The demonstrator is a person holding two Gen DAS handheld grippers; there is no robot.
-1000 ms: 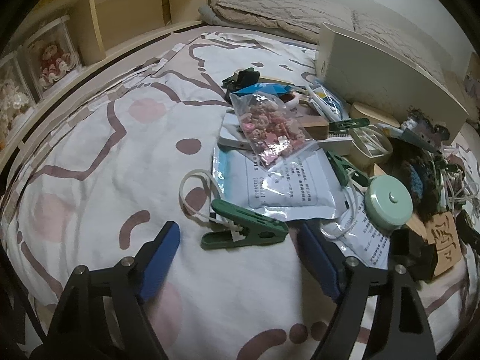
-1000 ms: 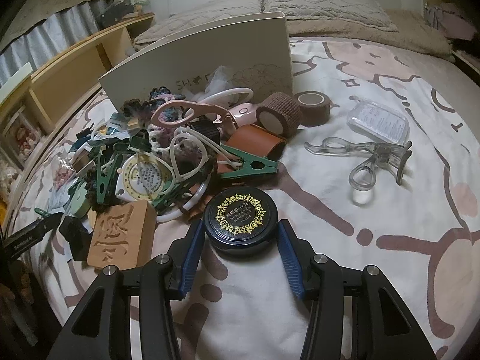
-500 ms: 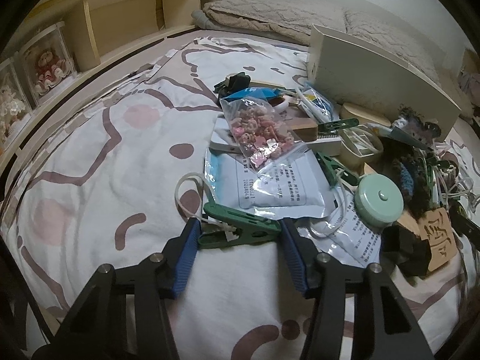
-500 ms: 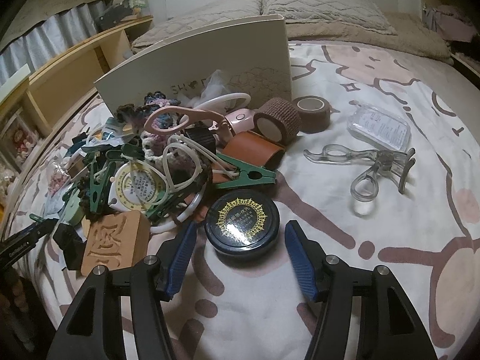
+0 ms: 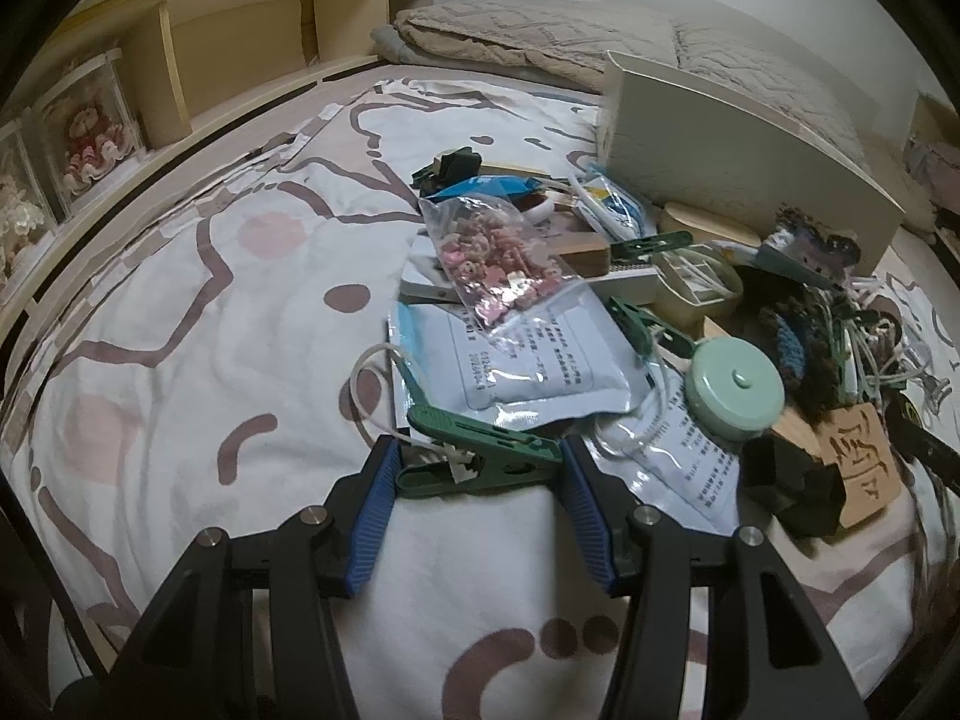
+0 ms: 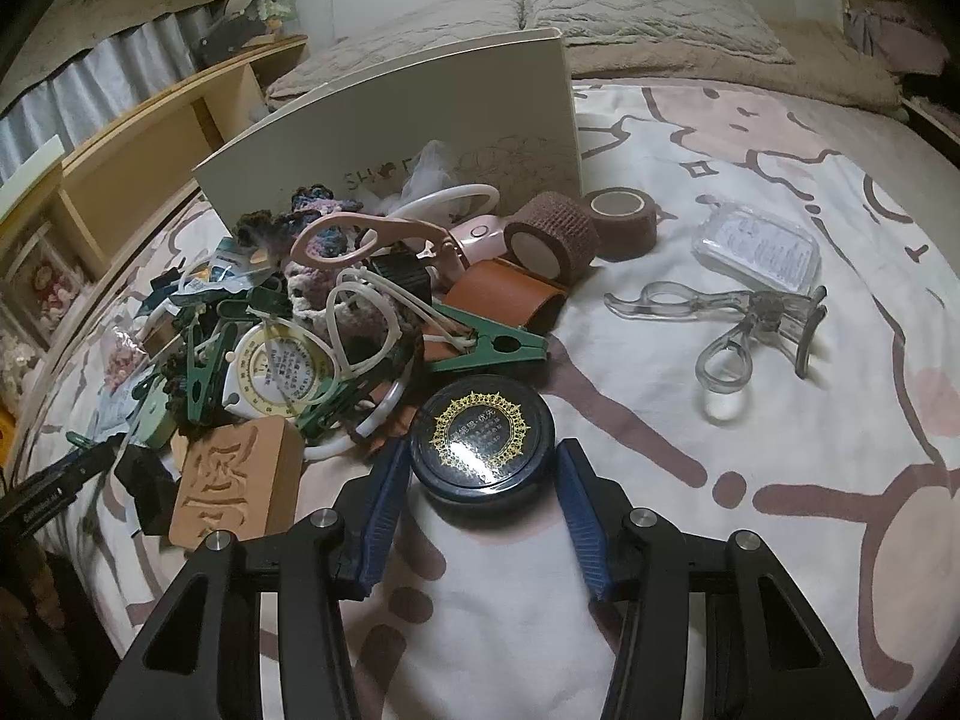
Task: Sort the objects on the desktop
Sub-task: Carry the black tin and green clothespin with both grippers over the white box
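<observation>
Left gripper (image 5: 479,463) around green clip (image 5: 480,457)

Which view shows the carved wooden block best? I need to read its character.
The right wrist view: the carved wooden block faces the camera, unobstructed, just left of the right gripper. The left wrist view catches it near the right edge, blurred and distorted.

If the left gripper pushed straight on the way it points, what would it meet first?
The green clothespin already clamped crosswise in the left gripper; just beyond lie the clear packets of printed paper, though depth there is hard to judge.
</observation>
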